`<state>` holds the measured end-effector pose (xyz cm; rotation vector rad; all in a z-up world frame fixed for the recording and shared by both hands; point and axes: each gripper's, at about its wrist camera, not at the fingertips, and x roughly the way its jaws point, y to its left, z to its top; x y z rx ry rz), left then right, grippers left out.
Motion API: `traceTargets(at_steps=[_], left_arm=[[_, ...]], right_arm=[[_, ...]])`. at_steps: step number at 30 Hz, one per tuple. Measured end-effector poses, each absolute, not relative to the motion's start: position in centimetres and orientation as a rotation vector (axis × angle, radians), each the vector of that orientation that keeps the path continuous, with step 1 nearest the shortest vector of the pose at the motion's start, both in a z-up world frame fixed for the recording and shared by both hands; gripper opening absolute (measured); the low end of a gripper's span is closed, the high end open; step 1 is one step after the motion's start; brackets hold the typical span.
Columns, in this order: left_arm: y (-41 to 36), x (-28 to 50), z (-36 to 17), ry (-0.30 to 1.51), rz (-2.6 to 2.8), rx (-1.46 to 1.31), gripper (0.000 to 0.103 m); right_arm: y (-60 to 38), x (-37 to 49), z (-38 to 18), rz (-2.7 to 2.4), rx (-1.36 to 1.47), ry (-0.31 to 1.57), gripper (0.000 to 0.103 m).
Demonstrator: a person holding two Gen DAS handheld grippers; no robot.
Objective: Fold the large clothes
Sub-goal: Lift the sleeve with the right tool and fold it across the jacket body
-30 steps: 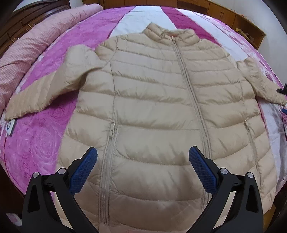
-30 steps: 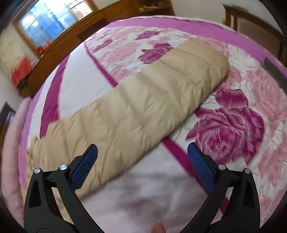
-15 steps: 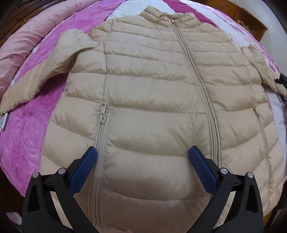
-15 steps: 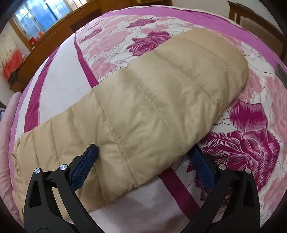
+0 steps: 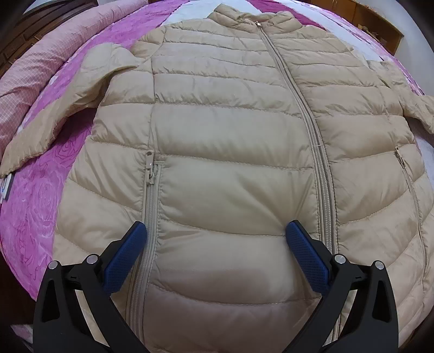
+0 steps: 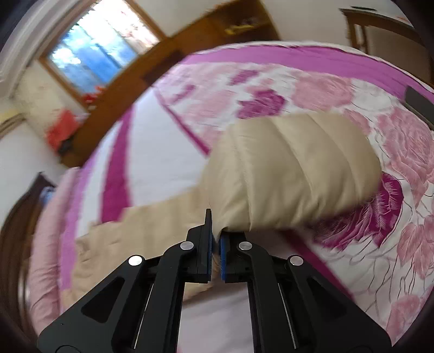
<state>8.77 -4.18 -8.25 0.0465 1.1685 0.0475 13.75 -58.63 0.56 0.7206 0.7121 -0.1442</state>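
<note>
A beige quilted puffer jacket (image 5: 230,141) lies flat and zipped, front up, on the bed, collar far from me. My left gripper (image 5: 217,244) is open, hovering over the jacket's lower hem between the pocket zipper (image 5: 148,173) and the main zipper (image 5: 312,135). In the right wrist view my right gripper (image 6: 215,239) is shut on the jacket's sleeve (image 6: 293,173) and holds its cuff end lifted off the bed. The view is motion-blurred.
The bed has a pink and magenta floral cover (image 6: 379,244). A rolled pink quilt (image 5: 40,62) lies along the left side. Wooden cabinets (image 5: 379,21) and a window (image 6: 95,62) stand beyond the bed. A small tag (image 5: 5,190) lies at the left edge.
My right gripper closed on the sleeve and lifted it. My left gripper moved closer in over the jacket's hem and stayed open.
</note>
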Motion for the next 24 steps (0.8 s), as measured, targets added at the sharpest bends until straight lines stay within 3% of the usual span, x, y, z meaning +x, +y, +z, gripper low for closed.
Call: traceTargets(at_steps=[9, 24], left_arm=[[-3.9, 8.1, -7.0, 1.149, 0.011, 0.038, 0.098], [0.5, 6.8, -2.5, 1.049, 0.019, -0.004, 0.098]], right_arm=[[-51.6, 11.0, 7.1, 0.058, 0.689, 0.624, 0.005], [-38.4, 10.9, 11.2, 0.282, 0.609, 0.624, 0.005]])
